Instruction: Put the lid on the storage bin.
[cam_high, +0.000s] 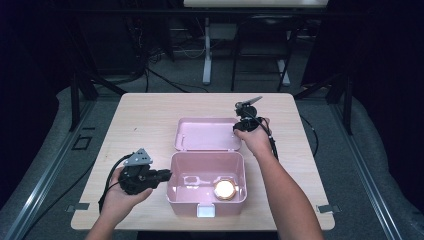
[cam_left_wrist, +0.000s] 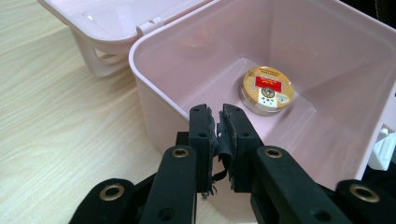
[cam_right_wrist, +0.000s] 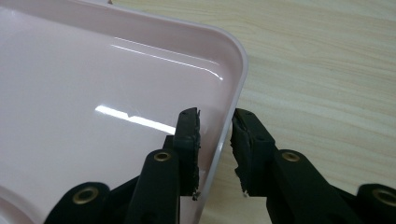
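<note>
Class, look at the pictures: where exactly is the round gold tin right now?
The round gold tin lies flat on the floor of the open pink box, toward its front right corner in the high view.

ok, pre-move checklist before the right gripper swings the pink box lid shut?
1. Right gripper astride the rim of the open pink plastic lid: ok.
2. Its pads pressing the rim: not ok, gaps show on both sides.
3. Left gripper steadying the pink plastic box: ok, clamped on the box's near wall in its own view.
4. Round gold tin flat on the box floor, below the rim: ok.
5. White front latch free: cannot tell.
</note>
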